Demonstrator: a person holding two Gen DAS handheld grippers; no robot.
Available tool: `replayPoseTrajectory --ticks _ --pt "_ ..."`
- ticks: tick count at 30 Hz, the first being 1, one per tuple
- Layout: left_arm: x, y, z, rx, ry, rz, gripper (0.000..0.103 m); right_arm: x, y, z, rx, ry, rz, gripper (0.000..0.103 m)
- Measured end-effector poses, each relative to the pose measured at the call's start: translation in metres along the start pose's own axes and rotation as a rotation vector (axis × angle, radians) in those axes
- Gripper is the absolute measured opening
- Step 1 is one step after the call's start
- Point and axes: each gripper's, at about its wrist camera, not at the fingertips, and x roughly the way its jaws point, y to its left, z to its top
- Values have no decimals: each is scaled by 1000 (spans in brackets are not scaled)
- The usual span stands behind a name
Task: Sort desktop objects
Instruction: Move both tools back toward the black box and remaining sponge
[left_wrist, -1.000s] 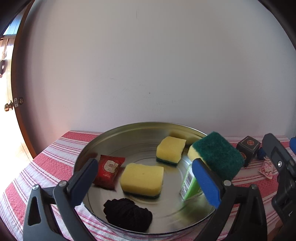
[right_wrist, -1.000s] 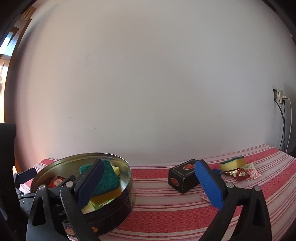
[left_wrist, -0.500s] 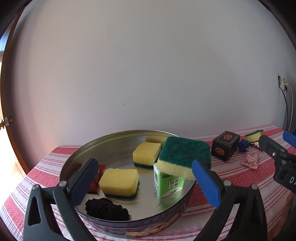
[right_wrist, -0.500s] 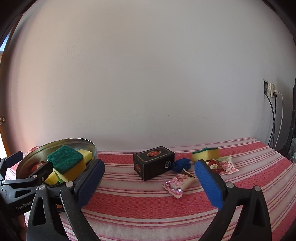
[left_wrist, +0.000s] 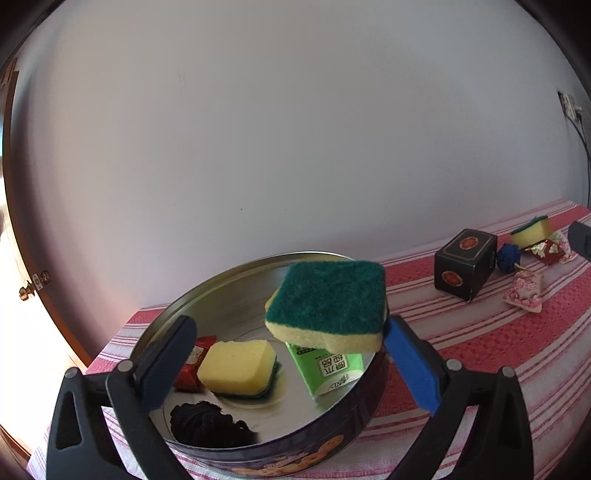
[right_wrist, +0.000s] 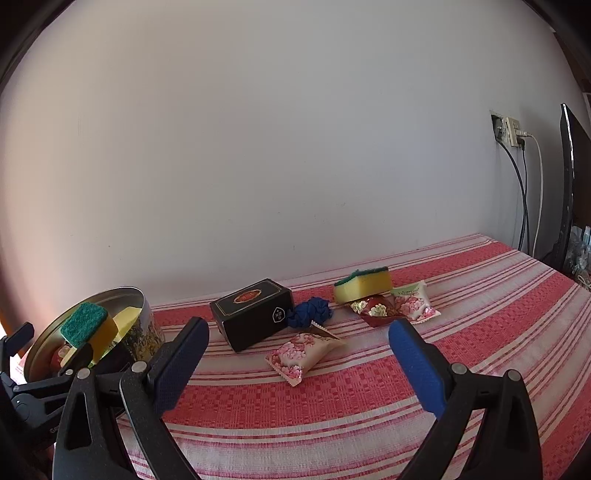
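A round metal tin (left_wrist: 207, 295) stands on the striped cloth at the left. In it lie a yellow sponge (left_wrist: 238, 365), a red packet (left_wrist: 194, 363), a black knot (left_wrist: 207, 428) and a green carton (left_wrist: 328, 369) with a green-topped sponge (left_wrist: 328, 302) resting on it. My left gripper (left_wrist: 291, 365) is open and empty over the tin's near rim. My right gripper (right_wrist: 303, 365) is open and empty above the cloth. Ahead of it lie a floral packet (right_wrist: 301, 354), a black box (right_wrist: 255, 317), a blue knot (right_wrist: 310, 312) and another sponge (right_wrist: 364, 284).
More snack packets (right_wrist: 395, 308) lie under and beside the far sponge. The wall runs close behind the table. Cables (right_wrist: 524, 199) hang from a socket at the right, beside a dark screen edge (right_wrist: 570, 184). The tin also shows in the right wrist view (right_wrist: 147, 325).
The left gripper has drawn back from the tin and turned right. The right gripper has swung right, from the tin toward the loose objects on the cloth.
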Motion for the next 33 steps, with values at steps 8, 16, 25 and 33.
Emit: replayPoseTrajectory --ticks 8,16,25,33 --pt "28 18 5 -74 93 108 103 -1 2 1 -19 0 20 100" --pt "12 9 34 -82 1 54 103 6 -17 8 -23 -17 1 100" --pt "35 -86 78 88 75 -276 103 14 -77 26 35 -34 -84 100" --pt "96 -167 85 283 295 -358 103 17 -125 51 127 -72 -175 100"
